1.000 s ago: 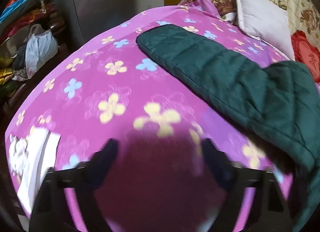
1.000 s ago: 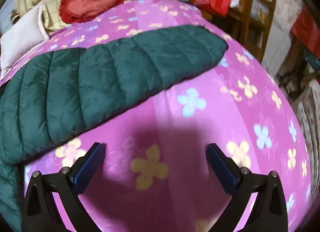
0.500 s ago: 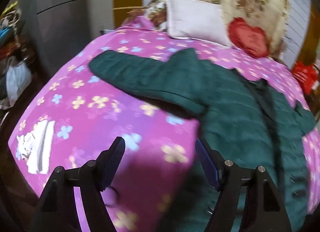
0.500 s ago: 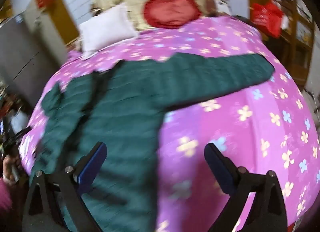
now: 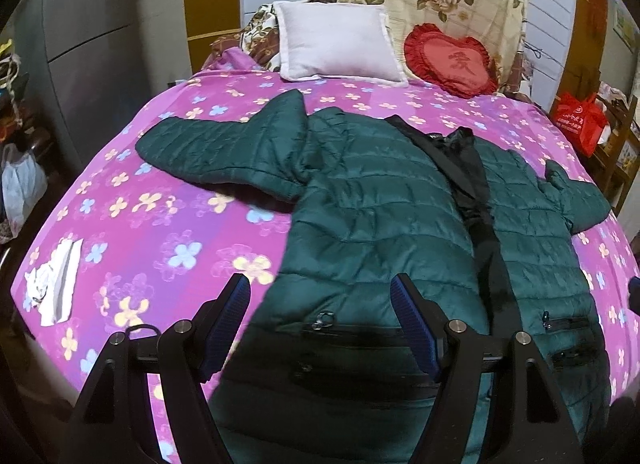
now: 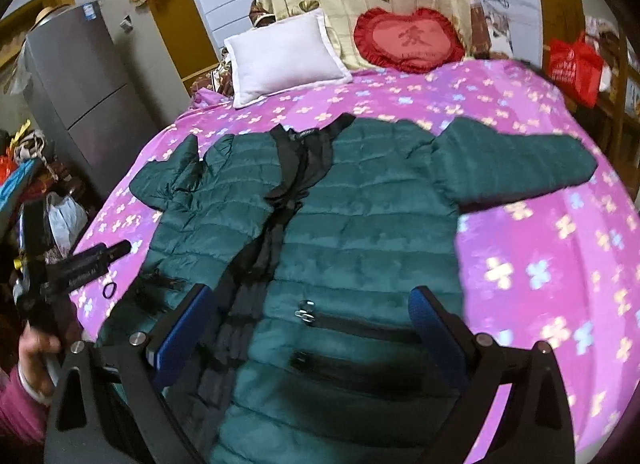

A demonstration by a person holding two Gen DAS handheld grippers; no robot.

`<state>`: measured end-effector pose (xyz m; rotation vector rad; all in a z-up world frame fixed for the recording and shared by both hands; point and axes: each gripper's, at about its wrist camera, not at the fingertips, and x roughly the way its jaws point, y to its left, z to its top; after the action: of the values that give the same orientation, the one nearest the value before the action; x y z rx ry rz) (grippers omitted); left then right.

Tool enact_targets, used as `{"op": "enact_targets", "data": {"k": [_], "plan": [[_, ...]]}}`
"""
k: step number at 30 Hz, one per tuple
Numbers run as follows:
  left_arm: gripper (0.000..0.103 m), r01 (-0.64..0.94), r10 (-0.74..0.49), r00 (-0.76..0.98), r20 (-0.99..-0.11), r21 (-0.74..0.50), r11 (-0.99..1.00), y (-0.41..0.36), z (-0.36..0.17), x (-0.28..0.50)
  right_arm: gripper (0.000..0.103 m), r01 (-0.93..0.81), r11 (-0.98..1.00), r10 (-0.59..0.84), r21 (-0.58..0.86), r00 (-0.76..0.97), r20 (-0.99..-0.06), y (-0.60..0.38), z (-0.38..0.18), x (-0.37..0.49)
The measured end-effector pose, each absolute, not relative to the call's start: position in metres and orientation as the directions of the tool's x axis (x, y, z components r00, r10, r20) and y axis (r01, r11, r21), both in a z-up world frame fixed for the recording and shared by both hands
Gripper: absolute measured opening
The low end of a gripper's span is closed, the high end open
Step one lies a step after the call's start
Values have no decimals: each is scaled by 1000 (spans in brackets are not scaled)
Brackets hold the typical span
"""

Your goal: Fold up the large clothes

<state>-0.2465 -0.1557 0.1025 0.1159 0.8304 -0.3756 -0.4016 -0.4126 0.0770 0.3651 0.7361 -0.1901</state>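
A green quilted jacket (image 5: 380, 200) lies spread open across the purple floral bedspread (image 5: 160, 224), sleeves at nine and three o'clock. Left gripper (image 5: 320, 320) and right gripper (image 6: 308, 328) hover above its hem, jaws wide, empty. White pillow (image 5: 336, 40) and red heart cushion (image 5: 450, 60) sit at twelve o'clock; nothing lies on the jacket.

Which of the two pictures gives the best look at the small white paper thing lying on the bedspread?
The left wrist view: the white paper item lies in plain sight near the bedspread's left edge. The right wrist view does not show it at all.
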Motion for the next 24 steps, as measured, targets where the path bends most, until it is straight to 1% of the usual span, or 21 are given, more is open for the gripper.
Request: {"op": "enact_targets", "data": {"k": [4,9,15,20,24], "plan": [[53,376,-277,613,-740,-35,926,-165,99,-248,100,339,915,-104,217,719,-688,-403,67,-382],[53,379,-284,612,-738,-42,925,-168,97,-245,100,351,921,-144,167,708,-691,-396,66,-369],[53,376,-284,606,-743,-48,925,-171,92,-242,100,348,926,-157,145,705,-692,-387,63,-355],[53,372,-282,607,-743,-48,927,-172,91,-240,100,349,933,-194,89,697,-690,-378,59,-345],[53,371,-282,608,-742,-48,927,-171,91,-238,100,346,935,-204,71,694,-690,-373,56,-341]]}}
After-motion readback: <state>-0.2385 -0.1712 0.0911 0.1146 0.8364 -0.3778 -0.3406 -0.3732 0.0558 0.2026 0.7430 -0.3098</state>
